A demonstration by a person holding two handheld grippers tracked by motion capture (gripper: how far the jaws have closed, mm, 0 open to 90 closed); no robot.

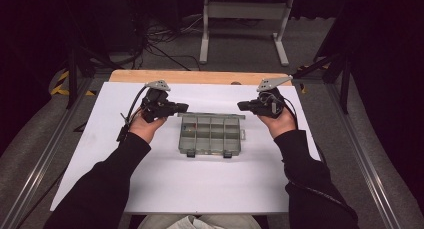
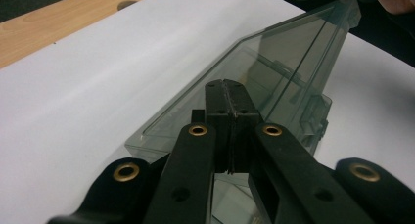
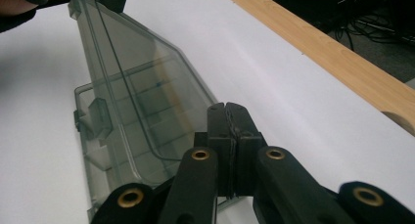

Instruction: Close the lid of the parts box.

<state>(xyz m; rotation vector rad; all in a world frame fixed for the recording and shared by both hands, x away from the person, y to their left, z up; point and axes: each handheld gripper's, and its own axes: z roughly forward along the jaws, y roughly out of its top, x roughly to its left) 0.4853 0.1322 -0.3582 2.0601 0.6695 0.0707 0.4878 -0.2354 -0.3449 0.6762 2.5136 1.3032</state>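
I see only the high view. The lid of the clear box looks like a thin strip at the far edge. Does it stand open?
Observer: Yes. In the left gripper view the lid stands raised and tilted above the box.
Operator: Are the left gripper's jaws open?
Observer: No. The left gripper has its jaws pressed together near the lid's edge; I cannot tell whether they pinch it.
Operator: And the right one?
Observer: The right gripper is shut too, close to the lid's other end.

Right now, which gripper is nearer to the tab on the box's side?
Right. The right gripper sits just beyond the tab; the left gripper is across the box.
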